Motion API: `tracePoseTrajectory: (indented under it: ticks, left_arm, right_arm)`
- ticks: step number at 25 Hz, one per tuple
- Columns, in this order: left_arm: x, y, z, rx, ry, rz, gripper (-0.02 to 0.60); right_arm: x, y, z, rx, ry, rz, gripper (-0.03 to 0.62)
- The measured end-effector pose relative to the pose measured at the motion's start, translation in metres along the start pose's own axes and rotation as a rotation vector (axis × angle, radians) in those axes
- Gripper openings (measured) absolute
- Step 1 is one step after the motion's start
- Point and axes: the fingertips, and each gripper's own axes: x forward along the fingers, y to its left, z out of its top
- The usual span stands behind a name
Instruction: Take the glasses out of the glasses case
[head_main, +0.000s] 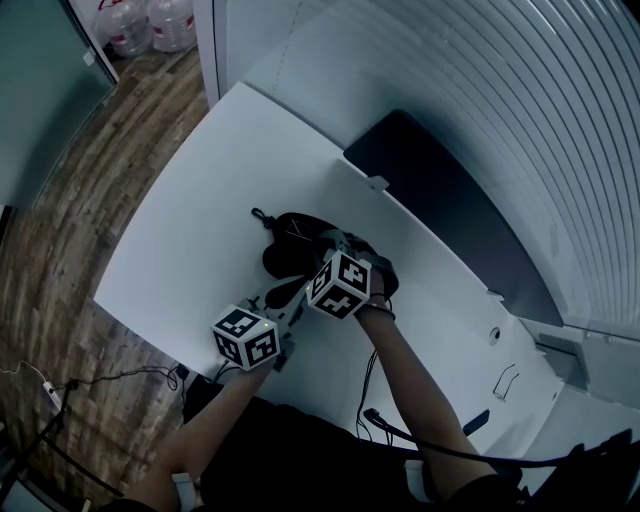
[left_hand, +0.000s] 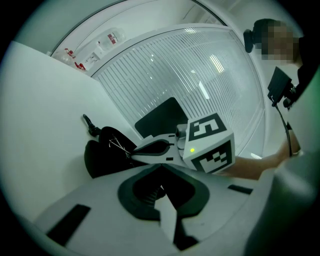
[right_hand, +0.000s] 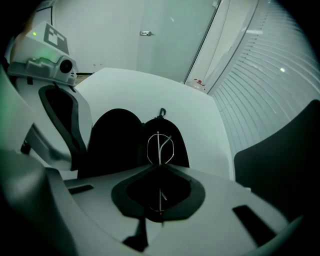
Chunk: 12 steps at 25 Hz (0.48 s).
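A black glasses case (head_main: 290, 240) lies open in the middle of the white table (head_main: 200, 200); its two halves (right_hand: 115, 140) spread side by side. Thin wire glasses (right_hand: 160, 146) stand upright just above the case's right half. My right gripper (right_hand: 159, 167) is shut on them; it reaches over the case (head_main: 330, 240). My left gripper (left_hand: 161, 166) is shut too, its tips at the near edge of the case's other half (left_hand: 105, 152), dark case material showing between its jaws. In the head view the left gripper (head_main: 287, 293) sits at the case's near side.
A dark grey mat (head_main: 450, 215) lies at the table's far side by a ribbed wall. The table's left edge (head_main: 150, 200) drops to a wooden floor with water bottles (head_main: 150, 25) and cables (head_main: 120, 378). A person's arm (left_hand: 260, 165) shows behind the right gripper.
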Motion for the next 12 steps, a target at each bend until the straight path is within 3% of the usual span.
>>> tracePoseTrajectory:
  ticks: [12]
  left_arm:
    - [0.0006,-0.0007,-0.0006,-0.003,-0.001,-0.003,0.011]
  right_arm:
    - [-0.0061,0.0038,0.0018,0.028,-0.021,0.004,0.017]
